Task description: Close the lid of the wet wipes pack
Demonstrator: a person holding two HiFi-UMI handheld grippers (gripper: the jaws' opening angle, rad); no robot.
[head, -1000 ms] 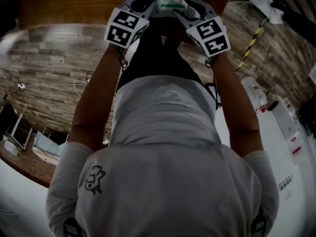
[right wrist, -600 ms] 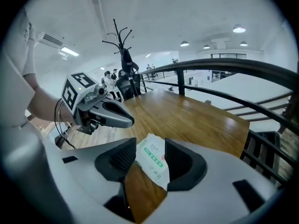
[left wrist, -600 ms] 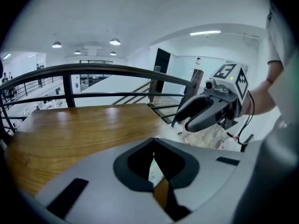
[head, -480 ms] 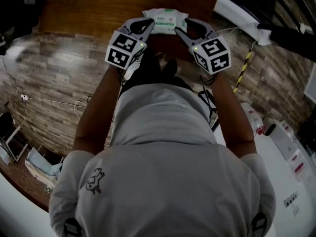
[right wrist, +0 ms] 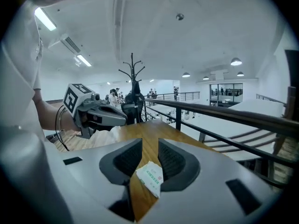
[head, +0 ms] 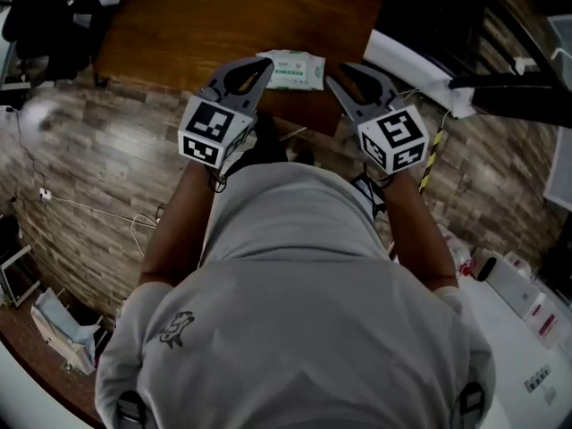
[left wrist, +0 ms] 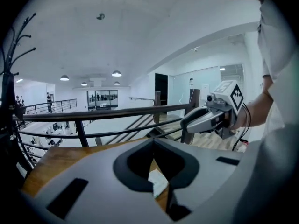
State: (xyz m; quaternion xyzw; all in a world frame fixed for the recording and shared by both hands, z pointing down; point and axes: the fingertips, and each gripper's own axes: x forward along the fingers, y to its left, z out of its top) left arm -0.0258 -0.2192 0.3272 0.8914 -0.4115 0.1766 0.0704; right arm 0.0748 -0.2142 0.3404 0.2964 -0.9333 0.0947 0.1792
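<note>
While the left gripper (head: 264, 64) hangs over the near edge of the wooden tabletop (head: 206, 16) with its jaws drawn together and empty, the wet wipes pack (head: 293, 70) lies flat on the wood between the two tools, untouched. The right gripper (head: 338, 75) hovers to its right, jaws partway apart, having just been closing on nothing.
</note>
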